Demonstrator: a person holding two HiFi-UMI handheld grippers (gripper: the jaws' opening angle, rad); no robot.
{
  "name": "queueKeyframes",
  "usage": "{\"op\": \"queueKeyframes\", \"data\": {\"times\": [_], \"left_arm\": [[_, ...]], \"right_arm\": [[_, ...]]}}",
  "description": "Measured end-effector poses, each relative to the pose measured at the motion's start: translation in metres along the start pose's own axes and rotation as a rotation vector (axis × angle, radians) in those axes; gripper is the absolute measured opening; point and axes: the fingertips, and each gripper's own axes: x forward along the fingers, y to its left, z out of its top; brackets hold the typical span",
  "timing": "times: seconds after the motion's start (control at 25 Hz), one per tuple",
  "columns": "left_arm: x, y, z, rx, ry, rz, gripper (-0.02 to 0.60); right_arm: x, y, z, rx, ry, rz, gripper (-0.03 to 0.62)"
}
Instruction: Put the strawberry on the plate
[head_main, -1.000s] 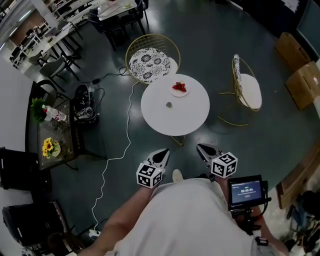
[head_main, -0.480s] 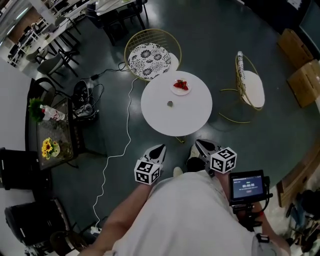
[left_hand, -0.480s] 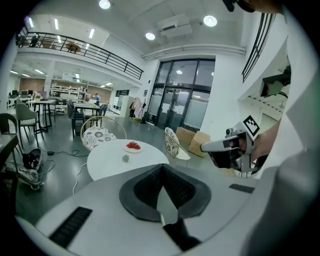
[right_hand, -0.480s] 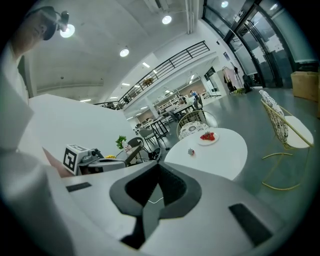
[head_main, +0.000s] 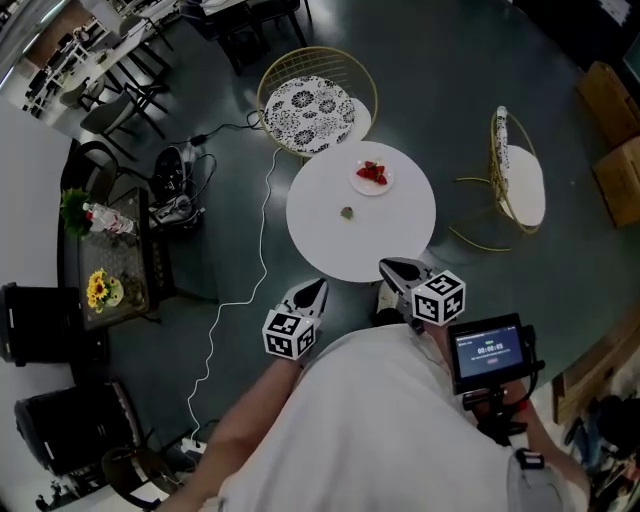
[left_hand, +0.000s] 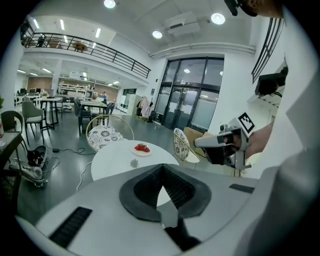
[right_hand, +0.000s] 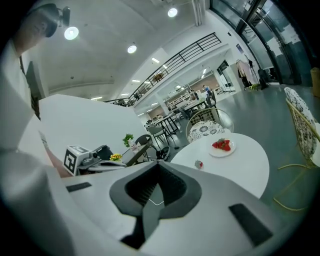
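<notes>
Both sets of jaws were together and empty. The left gripper (head_main: 316, 291) and right gripper (head_main: 392, 268) were near the body, short of the round white bench (head_main: 330, 250). The small loose red strawberry with a green top (head_main: 347, 212) lay on the bench ahead of both jaws, well apart from them. The small round white plate (head_main: 356, 183) sat beyond it, farther from the jaws, carrying a cluster of red strawberries (head_main: 374, 173). Step in hand looked like the approach. To do it well: pick one gripper, open its jaws before reaching the berry, bring the pads down either side, close gently — it likely bruises. Lift clear before carrying to the plate. A nudge could roll it.
</notes>
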Motion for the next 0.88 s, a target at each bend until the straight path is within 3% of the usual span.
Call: {"op": "queueKeyframes", "data": {"times": [0.24, 0.44, 0.88], "left_arm": [[0.039, 0.027, 0.02, 0.018, 0.054, 0.056, 0.005], [0.106, 0.019, 0.035, 0.019, 0.114, 0.063, 0.005], [0.109, 0.027, 0.05, -0.021, 0.092, 0.061, 0.006]], "right_arm": [[0.022, -0.037, 0.022, 0.016, 0.014, 0.016, 0.008], [0.016, -0.1, 0.042, 0.056, 0.01, 0.038, 0.008], [0.022, -0.09, 0.045, 0.062, 0.019, 0.061, 0.008]]}}
